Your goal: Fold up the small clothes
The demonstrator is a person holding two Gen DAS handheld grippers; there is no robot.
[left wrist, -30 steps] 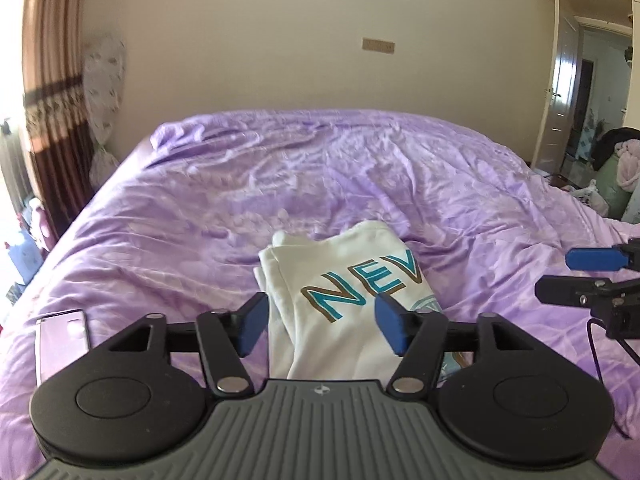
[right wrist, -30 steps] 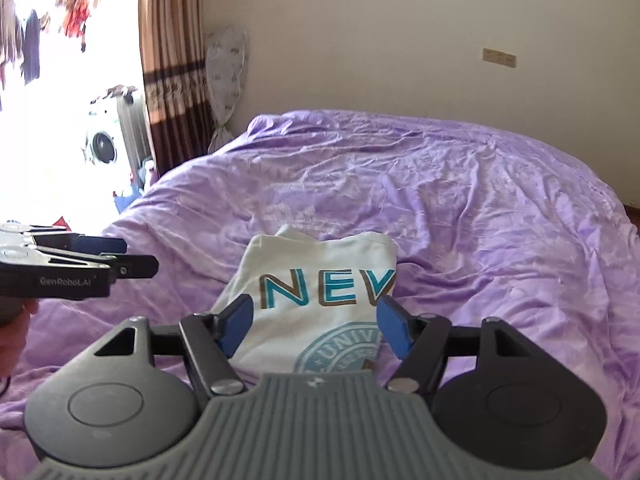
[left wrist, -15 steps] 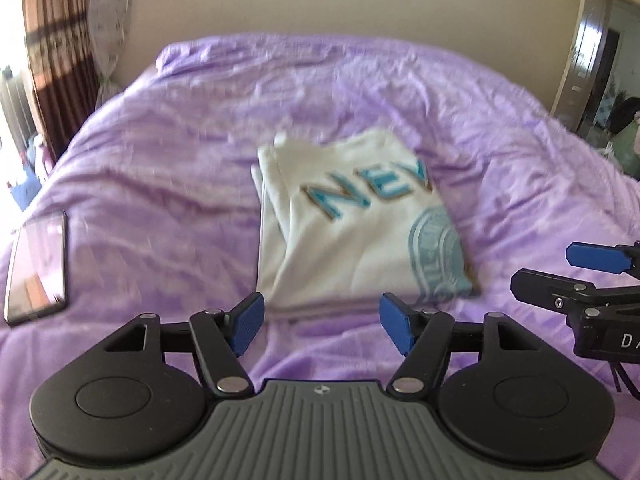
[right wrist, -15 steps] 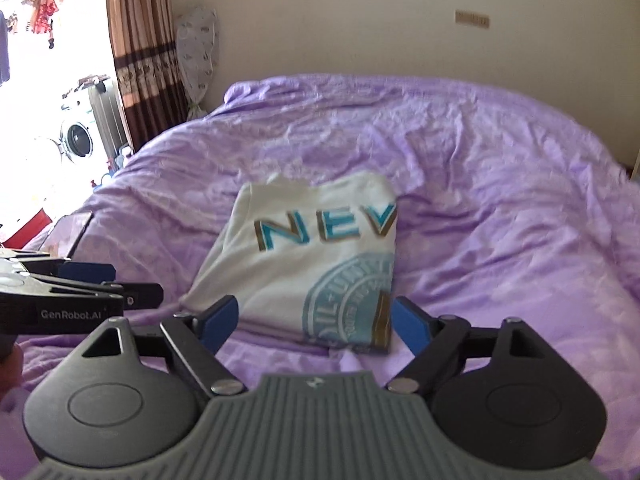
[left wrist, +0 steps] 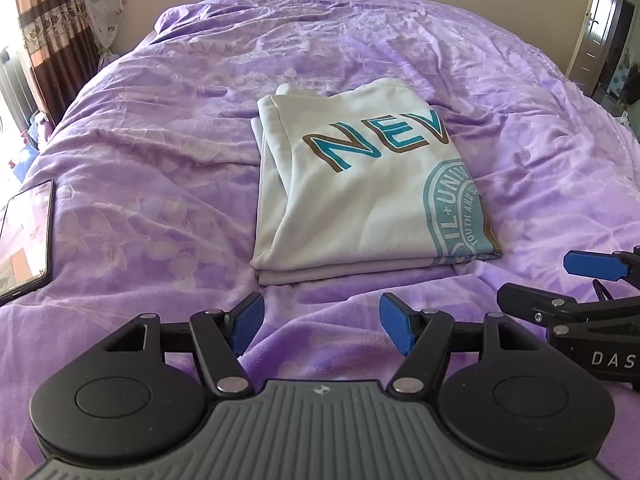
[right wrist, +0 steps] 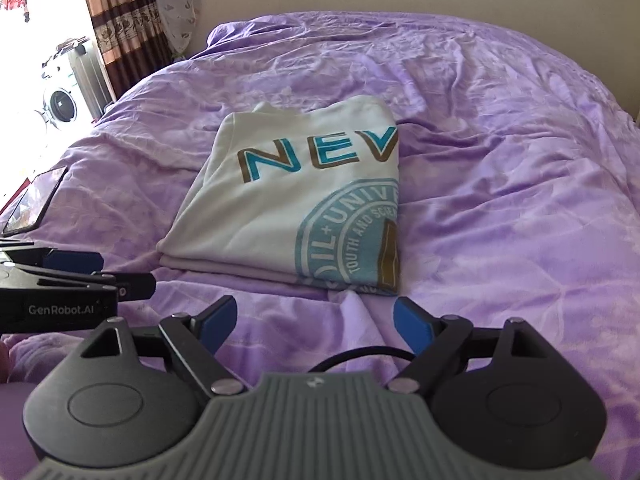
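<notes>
A folded cream T-shirt (left wrist: 352, 200) with teal "NEV" lettering and a round teal print lies flat on the purple bedspread (left wrist: 160, 140). My left gripper (left wrist: 320, 314) hovers just short of the shirt's near edge, open, nothing between its blue pads. My right gripper (right wrist: 316, 316) is also wide open and empty, just short of the near right corner of the shirt (right wrist: 288, 208). Each gripper shows at the side of the other's view: the right gripper (left wrist: 552, 280) and the left gripper (right wrist: 120, 272).
A black phone (left wrist: 24, 236) lies on the bedspread to the left of the shirt, also seen as the phone (right wrist: 34, 200) in the right wrist view. Brown curtains (right wrist: 120, 20) and a washing machine (right wrist: 60, 104) stand far left. A door (left wrist: 600, 20) is far right.
Both grippers have come down and tilted toward the bed, so the shirt now sits beyond their fingertips. The right gripper's jaws have spread wider. The shirt has not moved.
</notes>
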